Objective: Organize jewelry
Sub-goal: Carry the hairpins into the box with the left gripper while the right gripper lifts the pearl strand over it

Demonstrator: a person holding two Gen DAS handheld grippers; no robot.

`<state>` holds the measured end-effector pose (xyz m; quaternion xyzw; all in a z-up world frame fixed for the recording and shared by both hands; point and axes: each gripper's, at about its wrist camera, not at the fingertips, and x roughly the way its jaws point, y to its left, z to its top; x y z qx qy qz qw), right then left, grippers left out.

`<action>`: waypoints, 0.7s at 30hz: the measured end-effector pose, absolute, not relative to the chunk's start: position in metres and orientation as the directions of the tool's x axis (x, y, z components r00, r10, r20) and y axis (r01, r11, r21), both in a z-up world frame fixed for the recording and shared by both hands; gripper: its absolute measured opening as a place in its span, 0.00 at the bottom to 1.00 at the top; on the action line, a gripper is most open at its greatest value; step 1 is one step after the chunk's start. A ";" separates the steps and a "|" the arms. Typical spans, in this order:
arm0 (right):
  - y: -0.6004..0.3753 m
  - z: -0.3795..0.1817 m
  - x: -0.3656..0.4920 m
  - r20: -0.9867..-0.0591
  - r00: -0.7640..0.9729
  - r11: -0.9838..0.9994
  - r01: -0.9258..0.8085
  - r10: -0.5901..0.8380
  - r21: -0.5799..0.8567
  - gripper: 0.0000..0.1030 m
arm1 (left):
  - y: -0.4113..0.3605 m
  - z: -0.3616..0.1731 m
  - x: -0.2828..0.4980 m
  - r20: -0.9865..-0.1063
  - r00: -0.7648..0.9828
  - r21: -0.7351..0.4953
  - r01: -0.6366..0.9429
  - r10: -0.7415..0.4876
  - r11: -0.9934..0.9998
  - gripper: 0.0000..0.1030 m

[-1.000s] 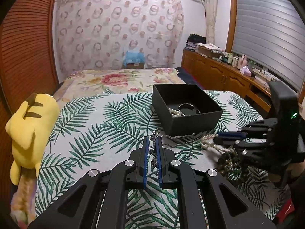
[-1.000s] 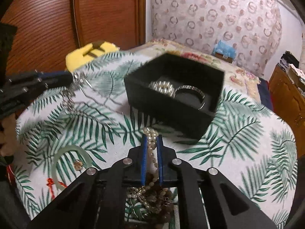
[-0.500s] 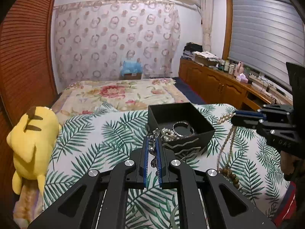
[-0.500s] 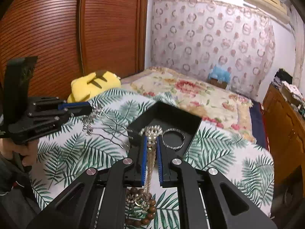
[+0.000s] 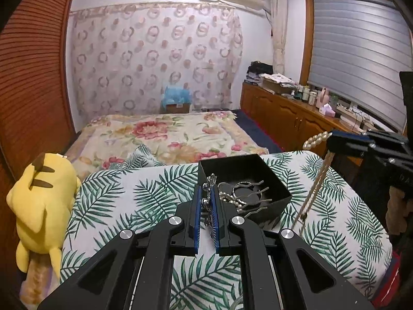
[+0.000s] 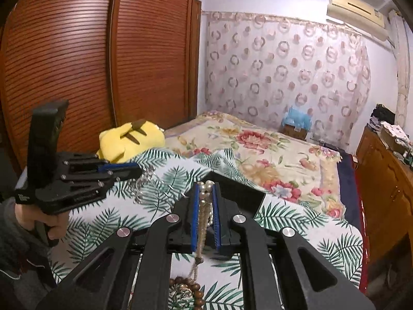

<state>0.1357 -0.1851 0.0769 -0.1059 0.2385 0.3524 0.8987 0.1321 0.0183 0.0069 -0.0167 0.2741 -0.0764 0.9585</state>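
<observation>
My left gripper (image 5: 206, 193) is shut on a silver hair comb (image 5: 254, 198), held above the leaf-print cloth just before the open black box (image 5: 277, 180). The comb's wavy prongs hang over the box, which holds a pearl bracelet (image 5: 238, 202) and a ring-shaped bangle. My right gripper (image 6: 205, 191) is shut on a pearl necklace (image 6: 204, 217), lifted high; its strand (image 5: 313, 188) hangs down with brown wooden beads (image 6: 192, 289) at the bottom. The left gripper shows in the right wrist view (image 6: 124, 171), and the right gripper in the left wrist view (image 5: 333, 140).
A yellow plush toy (image 5: 38, 201) lies at the cloth's left edge. A floral bedspread (image 5: 165, 134) lies behind. A wooden cabinet (image 5: 289, 118) with clutter runs along the right wall. A slatted wooden wardrobe (image 6: 90, 64) stands on the left.
Both grippers have risen higher above the cloth. The pearl necklace has lifted off the surface and hangs from the right gripper. The comb now hangs over the box.
</observation>
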 end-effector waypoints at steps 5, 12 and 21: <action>-0.187 0.094 0.142 -0.477 0.648 0.727 -0.686 0.593 -0.028 0.11 | 0.012 0.009 0.144 -0.531 0.830 -0.074 0.152 -0.168 0.986 0.06; -0.187 0.113 0.171 -0.460 0.657 0.730 -0.683 0.597 -0.028 0.11 | 0.011 0.012 0.167 -0.541 0.823 -0.078 0.156 -0.173 0.985 0.06; -0.185 0.101 0.205 -0.500 0.616 0.713 -0.701 0.609 0.005 0.11 | 0.007 0.007 0.204 -0.569 0.803 -0.084 0.157 -0.177 0.984 0.06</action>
